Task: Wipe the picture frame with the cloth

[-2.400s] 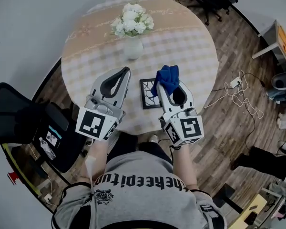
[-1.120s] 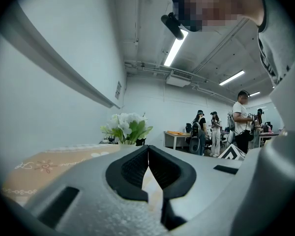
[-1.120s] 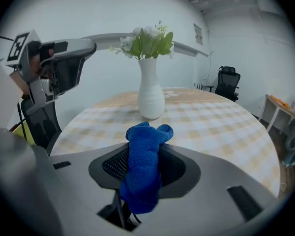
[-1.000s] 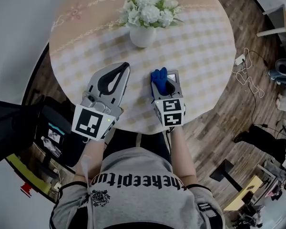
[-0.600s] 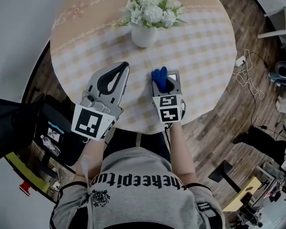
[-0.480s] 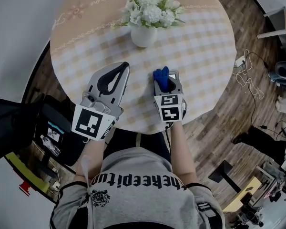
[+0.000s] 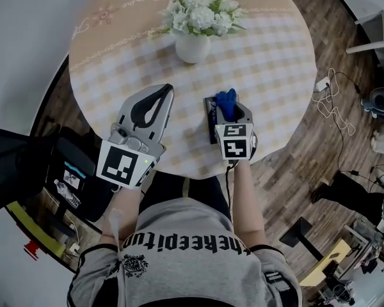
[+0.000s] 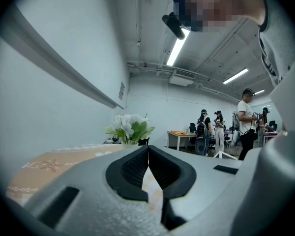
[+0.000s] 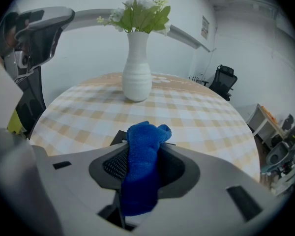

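Checked round table under both tongs. Right gripper pinches blue cloth directly over picture frame. Left gripper pressed together, empty, just beside. Risk: frame unheld, may slide under wiping; vase stands beyond the tips.

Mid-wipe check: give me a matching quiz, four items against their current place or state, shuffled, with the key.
1. blue fabric cloth
2. white ribbed ceramic vase
3. dark square picture frame
4. left tongs

A. shut, empty
B. lying on the checked round table, partly under the right tongs
C. clamped in the right tongs
D. holding white flowers, beyond both tongs

Pairs: 1-C, 2-D, 3-B, 4-A
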